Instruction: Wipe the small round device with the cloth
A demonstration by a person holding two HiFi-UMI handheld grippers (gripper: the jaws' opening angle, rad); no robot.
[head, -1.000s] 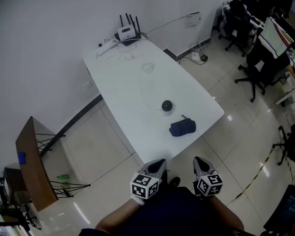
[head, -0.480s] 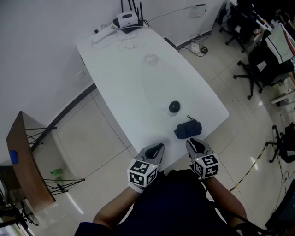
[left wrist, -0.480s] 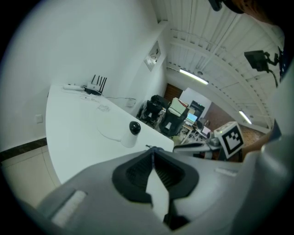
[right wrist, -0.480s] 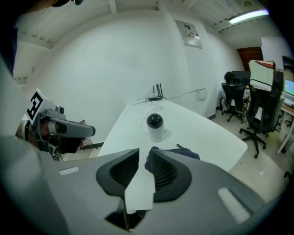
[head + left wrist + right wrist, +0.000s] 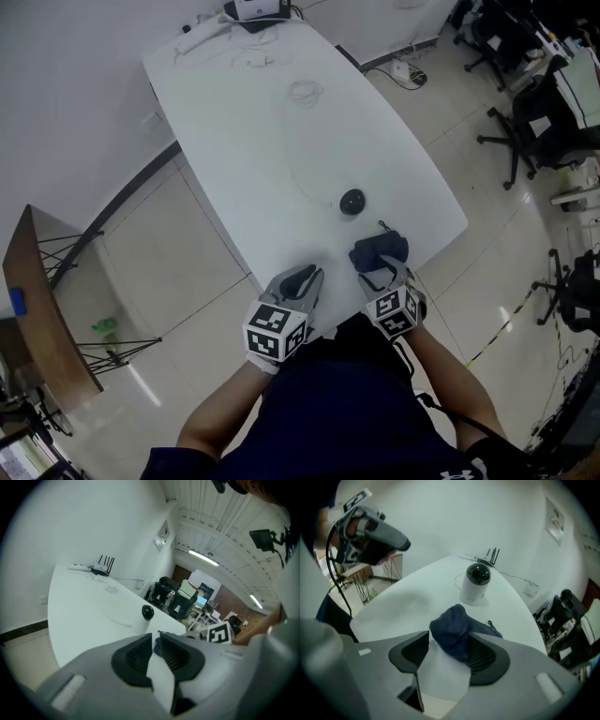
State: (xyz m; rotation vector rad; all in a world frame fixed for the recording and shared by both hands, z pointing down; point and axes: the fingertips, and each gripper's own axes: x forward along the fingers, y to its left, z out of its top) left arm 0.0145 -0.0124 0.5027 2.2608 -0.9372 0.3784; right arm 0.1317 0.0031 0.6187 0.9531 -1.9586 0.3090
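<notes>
Dark blue cloth (image 5: 379, 251) between wide-open fingers on white counter (image 5: 253, 141).
Right gripper (image 5: 384, 272): fingers (image 5: 486, 657) have just been opening, now spread wide, cloth bunched between them, not clamped. Left gripper (image 5: 305, 278): fingers (image 5: 133, 660) just opened to a slit, nothing between. Small round device (image 5: 352, 202), white base and black dome, stands just beyond the cloth, apart from it.

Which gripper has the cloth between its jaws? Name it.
The right gripper: its jaws, just opened wide, straddle the dark blue cloth. The left gripper, jaws just parting slightly, holds nothing.
</notes>
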